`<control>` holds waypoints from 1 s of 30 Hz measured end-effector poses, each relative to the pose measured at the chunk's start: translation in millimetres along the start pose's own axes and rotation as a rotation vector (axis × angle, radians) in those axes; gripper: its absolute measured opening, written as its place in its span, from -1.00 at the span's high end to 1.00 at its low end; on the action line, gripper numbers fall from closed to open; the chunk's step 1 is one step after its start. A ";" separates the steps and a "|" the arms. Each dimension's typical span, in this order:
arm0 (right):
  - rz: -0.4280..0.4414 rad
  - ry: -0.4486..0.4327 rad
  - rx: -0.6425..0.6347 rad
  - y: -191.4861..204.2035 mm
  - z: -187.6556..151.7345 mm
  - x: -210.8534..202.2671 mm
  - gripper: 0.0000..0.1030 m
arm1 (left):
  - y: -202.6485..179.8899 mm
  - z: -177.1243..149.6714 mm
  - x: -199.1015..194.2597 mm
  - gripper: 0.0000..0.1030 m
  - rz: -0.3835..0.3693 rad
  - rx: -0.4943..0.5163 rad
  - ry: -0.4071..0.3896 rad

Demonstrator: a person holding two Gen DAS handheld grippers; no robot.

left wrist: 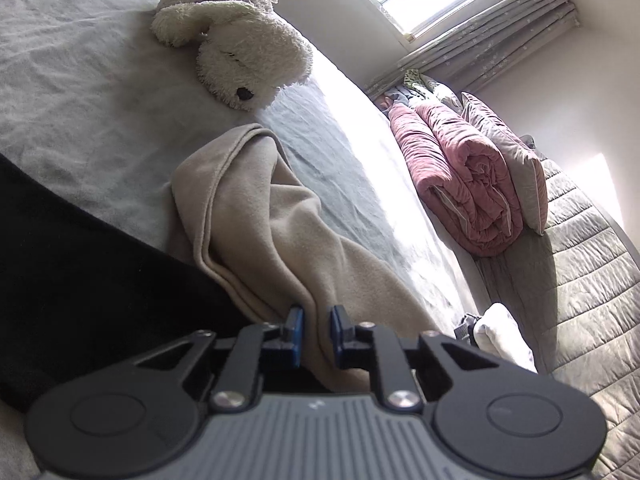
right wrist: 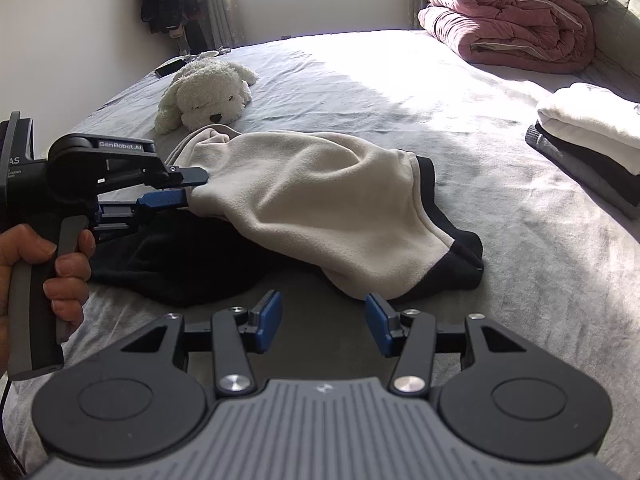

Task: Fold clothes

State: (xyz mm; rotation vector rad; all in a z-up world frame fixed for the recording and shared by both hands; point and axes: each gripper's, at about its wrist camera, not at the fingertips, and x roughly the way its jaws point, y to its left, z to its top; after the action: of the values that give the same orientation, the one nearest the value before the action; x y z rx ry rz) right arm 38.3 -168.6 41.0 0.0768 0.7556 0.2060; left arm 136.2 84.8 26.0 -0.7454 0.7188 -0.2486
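Note:
A beige fleece garment (right wrist: 320, 200) with black trim and a black part (right wrist: 176, 264) lies crumpled on the grey bed sheet (right wrist: 400, 88). My left gripper (left wrist: 316, 326) is shut on a fold of the beige fleece (left wrist: 256, 224); the right wrist view shows the left gripper (right wrist: 188, 188) pinching the garment's left edge, lifted slightly, with a hand (right wrist: 60, 264) on its handle. My right gripper (right wrist: 324, 322) stands open just in front of the garment's near edge, nothing between its blue pads (right wrist: 269, 320).
A white plush dog (right wrist: 204, 92) lies behind the garment. A stack of folded clothes (right wrist: 592, 148) sits at the right. A rolled pink quilt (right wrist: 512, 16) and pillows rest by the headboard. A phone (right wrist: 170, 67) lies at the far left edge of the bed.

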 end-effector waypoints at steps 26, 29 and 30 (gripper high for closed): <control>-0.061 -0.130 0.042 -13.0 16.0 -26.2 -0.12 | -38.6 -30.0 -105.6 0.82 -0.110 0.336 0.008; -0.062 -0.144 0.048 -12.4 17.9 -28.5 -0.12 | -38.9 -37.8 -115.4 0.82 -0.120 0.370 0.029; -0.062 -0.146 0.050 -11.9 18.4 -29.0 -0.12 | -38.3 -40.3 -116.1 0.82 -0.119 0.377 0.040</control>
State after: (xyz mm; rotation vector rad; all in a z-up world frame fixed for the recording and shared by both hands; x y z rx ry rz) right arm 32.3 -186.4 72.2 0.1146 0.6165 0.1212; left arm 24.9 87.8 90.7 -0.4242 0.6415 -0.4932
